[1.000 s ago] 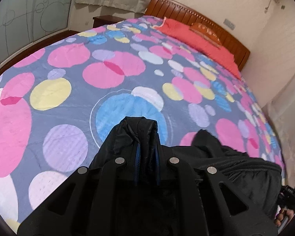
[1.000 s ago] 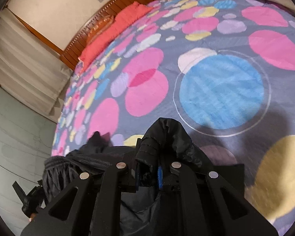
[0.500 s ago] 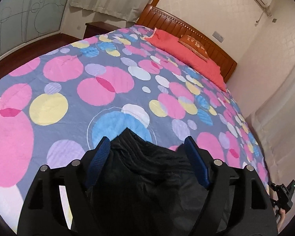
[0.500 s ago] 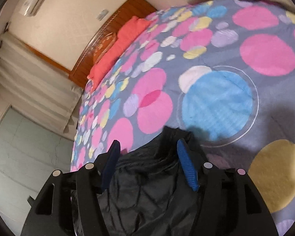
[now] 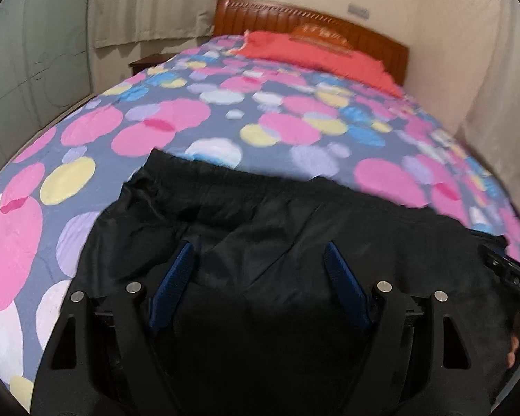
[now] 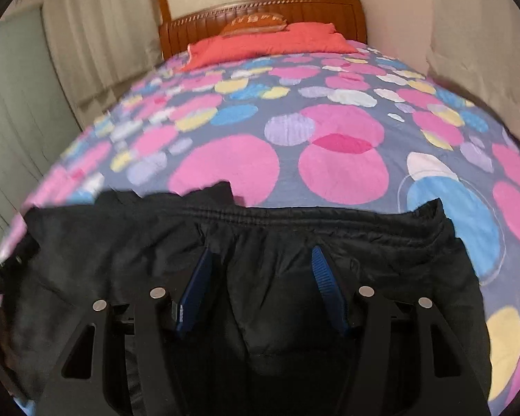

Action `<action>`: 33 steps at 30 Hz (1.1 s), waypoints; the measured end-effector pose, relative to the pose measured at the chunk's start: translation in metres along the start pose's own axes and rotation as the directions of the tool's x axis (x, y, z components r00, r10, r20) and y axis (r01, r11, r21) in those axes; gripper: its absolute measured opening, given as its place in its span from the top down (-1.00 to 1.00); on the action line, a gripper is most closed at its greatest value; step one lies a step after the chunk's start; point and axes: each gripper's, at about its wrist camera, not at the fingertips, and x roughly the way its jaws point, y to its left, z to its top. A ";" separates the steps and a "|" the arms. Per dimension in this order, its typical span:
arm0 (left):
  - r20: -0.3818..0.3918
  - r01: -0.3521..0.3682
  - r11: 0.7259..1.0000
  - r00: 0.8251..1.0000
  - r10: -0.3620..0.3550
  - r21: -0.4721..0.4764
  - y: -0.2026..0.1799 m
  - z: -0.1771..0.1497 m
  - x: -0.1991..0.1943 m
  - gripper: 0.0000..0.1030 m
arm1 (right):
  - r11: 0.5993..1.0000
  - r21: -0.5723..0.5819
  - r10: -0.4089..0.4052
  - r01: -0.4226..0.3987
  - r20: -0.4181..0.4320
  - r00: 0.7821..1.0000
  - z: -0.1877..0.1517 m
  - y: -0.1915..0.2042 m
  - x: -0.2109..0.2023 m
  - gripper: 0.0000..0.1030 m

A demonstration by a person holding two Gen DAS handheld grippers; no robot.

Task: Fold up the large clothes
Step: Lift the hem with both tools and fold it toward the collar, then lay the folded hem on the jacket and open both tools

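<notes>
A large black garment [image 5: 267,228] lies spread on the near end of the bed, its elastic hem running across the far edge; it also shows in the right wrist view [image 6: 294,242]. My left gripper [image 5: 258,253] is open and empty, its blue pads [image 5: 175,277] wide apart above the cloth. My right gripper [image 6: 261,256] is open and empty above the cloth, blue pads [image 6: 324,277] apart. The other gripper shows at the right edge of the left wrist view [image 5: 509,274].
The bed has a grey cover with coloured circles [image 5: 163,128], also in the right wrist view [image 6: 343,173]. A red pillow [image 6: 270,43] and wooden headboard [image 6: 260,14] are at the far end. Curtains [image 5: 149,3] and walls flank the bed.
Both grippers were shut on the black garment's hem a second ago. They opened, let the cloth drop flat on the bed, and drew back and up.
</notes>
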 end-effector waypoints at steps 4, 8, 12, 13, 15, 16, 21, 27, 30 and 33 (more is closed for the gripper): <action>-0.029 -0.035 0.999 0.999 0.035 -0.003 0.002 -0.005 0.025 -0.51 | 1.000 -0.005 -0.017 0.017 -0.045 0.999 -0.006 -0.002 0.030 -0.19; -0.027 -0.068 0.997 0.997 0.068 0.025 -0.006 -0.009 0.042 -0.54 | 0.999 -0.006 -0.032 0.032 -0.024 0.999 -0.011 0.000 0.042 -0.23; -0.038 -0.088 0.995 0.995 0.090 0.044 -0.009 -0.011 0.048 -0.55 | 0.999 -0.011 -0.045 0.045 -0.018 0.999 -0.013 0.002 0.046 -0.23; -0.043 -0.095 0.994 0.994 0.097 0.050 -0.011 -0.010 0.048 -0.54 | 0.998 -0.019 -0.055 0.055 -0.019 0.998 -0.013 0.004 0.046 -0.23; -0.058 -0.110 0.992 0.992 0.114 0.058 -0.013 -0.006 0.044 -0.50 | 0.996 -0.039 -0.080 0.079 -0.023 0.997 -0.010 0.008 0.043 -0.22; -0.065 -0.118 0.992 0.990 0.121 0.051 -0.013 -0.003 0.037 -0.45 | 0.994 -0.049 -0.100 0.099 -0.016 0.995 -0.008 0.010 0.036 -0.22; 0.042 -0.024 1.000 0.999 0.024 -0.006 -0.023 0.003 -0.009 -0.43 | 0.999 -0.046 -0.020 0.025 0.092 0.996 -0.005 0.037 -0.008 -0.22; -0.024 -0.024 0.990 0.999 0.027 0.136 -0.072 -0.012 0.025 -0.44 | 0.984 -0.175 -0.046 0.045 -0.003 0.999 -0.019 0.079 0.031 -0.22; -0.065 -0.033 0.991 0.997 0.042 0.132 -0.070 -0.019 0.051 -0.50 | 0.991 -0.131 -0.018 0.016 -0.021 1.000 -0.021 0.069 0.044 -0.23; -0.071 -0.096 0.975 0.991 0.112 0.200 -0.083 -0.020 0.056 -0.50 | 0.991 -0.132 -0.021 0.018 -0.024 0.999 -0.018 0.069 0.043 -0.23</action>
